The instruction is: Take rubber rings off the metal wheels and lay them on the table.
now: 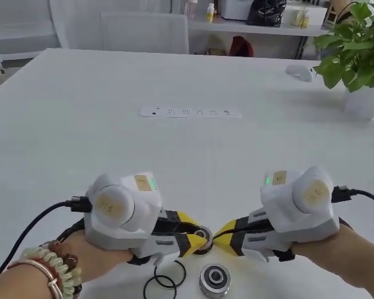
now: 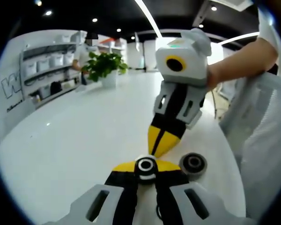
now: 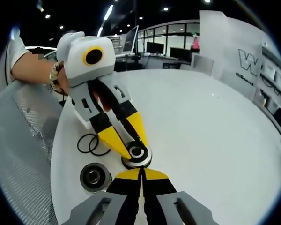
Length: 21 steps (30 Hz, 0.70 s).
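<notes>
My left gripper (image 1: 198,240) is shut on a small metal wheel (image 1: 204,235) held just above the table; in the left gripper view the wheel (image 2: 146,165) sits between the yellow tips. My right gripper (image 1: 217,237) faces it, jaws shut together, tips touching the wheel's rim (image 3: 137,153). Whether they pinch a rubber ring is hidden. Two black rubber rings (image 1: 165,280) lie overlapping on the table below the left gripper. A second metal wheel (image 1: 215,279) lies flat beside them, and its black rim shows in the right gripper view (image 3: 94,176).
The white table (image 1: 187,168) stretches ahead, with a white power strip (image 1: 190,113) across its middle. A potted plant (image 1: 355,50) stands at the far right corner. Black cables trail from both grippers. White chairs and shelves stand beyond the table.
</notes>
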Available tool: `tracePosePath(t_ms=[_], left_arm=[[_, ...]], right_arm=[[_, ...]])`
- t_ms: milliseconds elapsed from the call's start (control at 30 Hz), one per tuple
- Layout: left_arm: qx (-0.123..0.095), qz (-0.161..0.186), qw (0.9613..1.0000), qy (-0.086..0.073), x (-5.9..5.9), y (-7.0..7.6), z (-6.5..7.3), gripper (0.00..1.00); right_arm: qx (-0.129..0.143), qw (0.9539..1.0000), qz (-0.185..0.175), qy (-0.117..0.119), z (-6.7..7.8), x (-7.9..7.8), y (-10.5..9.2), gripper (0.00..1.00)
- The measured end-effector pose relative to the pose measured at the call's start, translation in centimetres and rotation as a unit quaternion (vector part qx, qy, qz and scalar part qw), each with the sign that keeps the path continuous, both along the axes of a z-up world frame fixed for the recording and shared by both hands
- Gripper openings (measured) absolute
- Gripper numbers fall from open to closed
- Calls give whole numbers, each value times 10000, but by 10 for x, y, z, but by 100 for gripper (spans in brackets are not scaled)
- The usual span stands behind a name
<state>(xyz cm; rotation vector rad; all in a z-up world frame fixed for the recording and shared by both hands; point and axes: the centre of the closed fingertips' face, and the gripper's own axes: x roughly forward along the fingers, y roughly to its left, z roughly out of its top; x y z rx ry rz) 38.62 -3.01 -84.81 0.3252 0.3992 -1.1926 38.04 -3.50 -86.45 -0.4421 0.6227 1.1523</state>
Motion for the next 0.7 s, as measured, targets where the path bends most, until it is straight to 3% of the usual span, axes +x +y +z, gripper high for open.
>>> tracePosePath(t_ms=[67,133,200,233,500,700], left_arm=[[-5,-6,10000,0,0,0,0,14],[-10,-14,10000,1,0,0,0,14],[-19,-20,10000,1,0,0,0,14],[-27,-21,10000,7,0,0,0,14],[-66,-22,10000,31,0,0,0,14],[-108,15,9999,52,0,0,0,14]], right_arm=[[-14,10000,36,17,2,-1,0,0],[98,9998,11,148,4,-5,1,11],[148,9999,22,83,6,-5,3,19],[100,9999,6,-9,4,-2,2,17],[377,9991,-77,178,1,-6,11,21],[374,9992,-83,145,-1,-4,11,21]])
